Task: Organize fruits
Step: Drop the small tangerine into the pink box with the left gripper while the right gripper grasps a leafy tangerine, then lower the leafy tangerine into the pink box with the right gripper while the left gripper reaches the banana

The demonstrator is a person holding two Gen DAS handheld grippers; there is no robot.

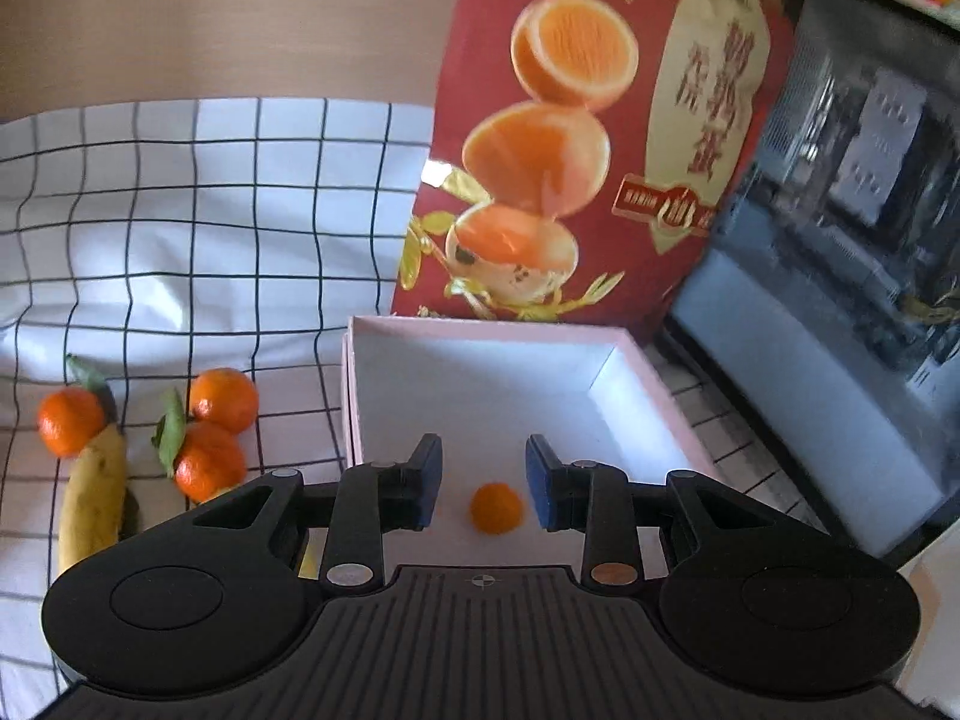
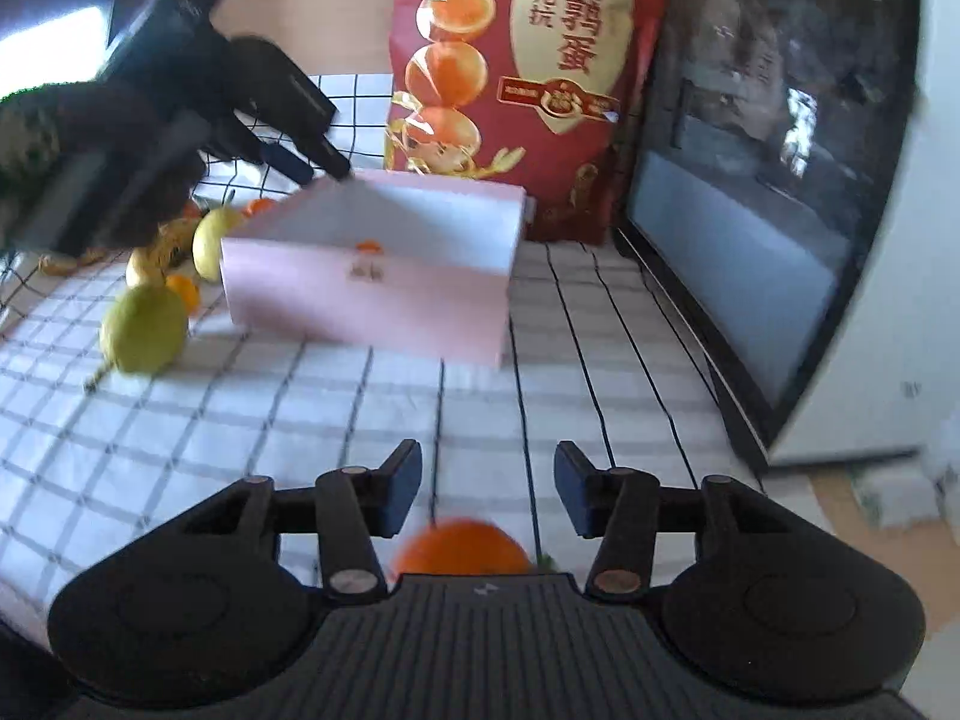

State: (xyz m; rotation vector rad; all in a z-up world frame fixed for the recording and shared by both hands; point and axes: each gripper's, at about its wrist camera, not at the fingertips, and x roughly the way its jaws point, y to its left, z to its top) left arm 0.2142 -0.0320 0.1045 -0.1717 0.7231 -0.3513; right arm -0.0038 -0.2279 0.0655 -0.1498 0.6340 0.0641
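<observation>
Nearest my right wrist camera is a mandarin [image 2: 461,546], low between the blue pads of my right gripper [image 2: 487,489], half cut off by the gripper's body; the jaws stand spread with clear space either side of it, so nothing is pinched. I cannot tell whether the fruit rests on the checked cloth [image 2: 240,414] or is in the air, since it is blurred. From there the pink box [image 2: 366,294] lies farther off and a little to the left, so I judge that the right hand is the nearer one to this fruit and that the box is the way it must go. My left gripper [image 1: 483,483] hangs over the near edge of the same box [image 1: 654,372], jaws narrowly parted and holding nothing, and below them a small mandarin [image 1: 496,507] sits on the white floor of the box. Left of the box on the cloth lie three more mandarins [image 1: 223,399], two with leaves, and a banana [image 1: 96,498] whose long axis runs near to far. The right view adds green-yellow fruits [image 2: 144,327] left of the box, partly hidden behind one another and smeared by motion. Behind the box stands a red bag [image 2: 528,78].
</observation>
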